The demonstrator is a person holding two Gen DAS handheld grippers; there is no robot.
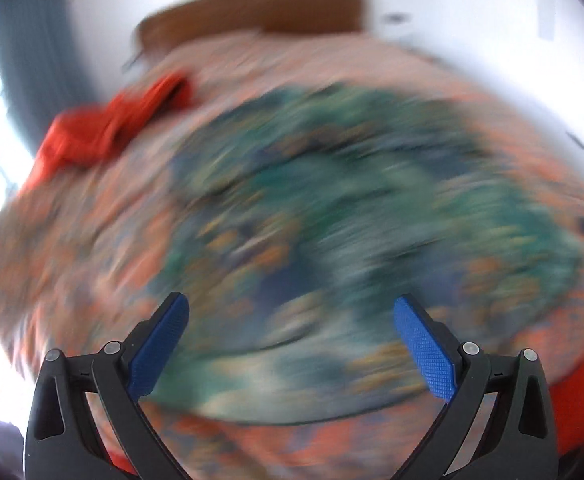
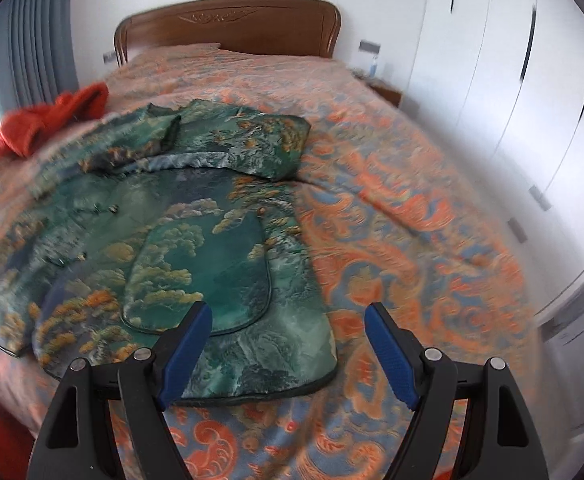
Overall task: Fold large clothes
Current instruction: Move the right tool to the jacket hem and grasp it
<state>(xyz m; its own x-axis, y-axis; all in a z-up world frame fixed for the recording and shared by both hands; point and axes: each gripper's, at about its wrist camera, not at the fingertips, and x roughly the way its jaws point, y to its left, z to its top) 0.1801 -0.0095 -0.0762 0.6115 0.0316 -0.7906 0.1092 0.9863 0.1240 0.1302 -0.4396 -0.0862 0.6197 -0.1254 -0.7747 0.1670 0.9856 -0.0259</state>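
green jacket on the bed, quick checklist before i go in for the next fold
1. Left hand-held gripper open with nothing between the pads: ok.
2. Right hand-held gripper open with nothing between the pads: ok.
3. Green jacket lying spread on the bedspread: ok; one sleeve is already laid across the top.
4. Near hem in reach and unobstructed below the right hand-held gripper: ok.
5. Red garment apart from the jacket: cannot tell; it lies at the jacket's far left edge and that area is blurred.
6. Left wrist view sharp enough to pick a grasp spot: not ok; it is heavily blurred.
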